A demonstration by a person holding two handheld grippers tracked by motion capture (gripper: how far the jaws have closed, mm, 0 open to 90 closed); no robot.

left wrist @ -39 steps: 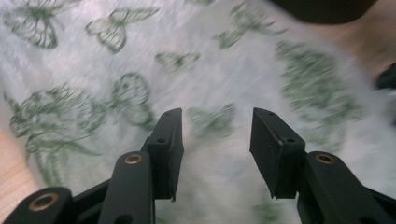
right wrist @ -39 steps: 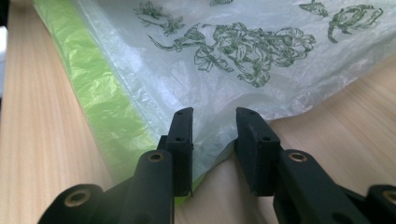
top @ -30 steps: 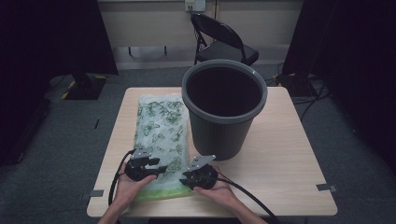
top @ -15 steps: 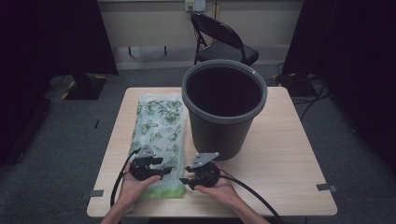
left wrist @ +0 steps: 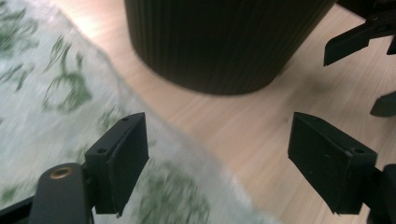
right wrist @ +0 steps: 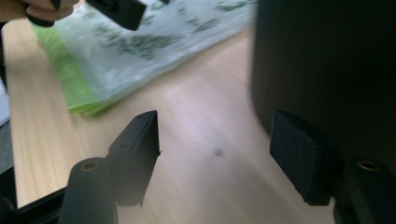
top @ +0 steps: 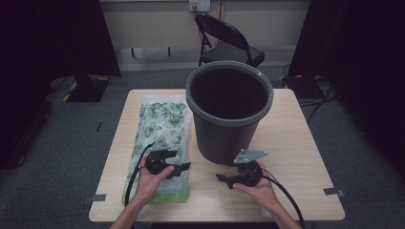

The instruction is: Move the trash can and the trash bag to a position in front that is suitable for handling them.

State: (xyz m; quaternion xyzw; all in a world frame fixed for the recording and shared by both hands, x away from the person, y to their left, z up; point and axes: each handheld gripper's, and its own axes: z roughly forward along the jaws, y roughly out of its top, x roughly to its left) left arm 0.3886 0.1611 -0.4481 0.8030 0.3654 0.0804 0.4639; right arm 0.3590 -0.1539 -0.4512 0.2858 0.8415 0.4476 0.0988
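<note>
The bag (top: 160, 143), a flat stack of thin plastic printed with green leaves and showing a bright green edge at its near end, lies lengthwise on the tabletop (top: 296, 143) just left of the bin (top: 229, 112), its right edge close to the bin's base. It looks light, limp and slick: film of this kind will likely sag and slide rather than hold a shape, and a pinch on the top sheet alone may peel off one layer and leave the rest lying. The near end, where the layers seem to bunch into the green edge, looks like the surest place to grip, with a second hold along the long side nearest the bin so the film can be spread. The bin is stiff, ribbed and probably light too, so it may scoot if bumped or dragged by the plastic. The left claw (top: 184, 168) hovers over the near end of the bag, its jaws having just been opening and now spread with nothing between them; in its own view only the bag and bare wood lie beyond the pads. The right claw (top: 220, 178) sits in front of the bin, clear of the bag, its jaws likewise just been opening, wide and empty.
</note>
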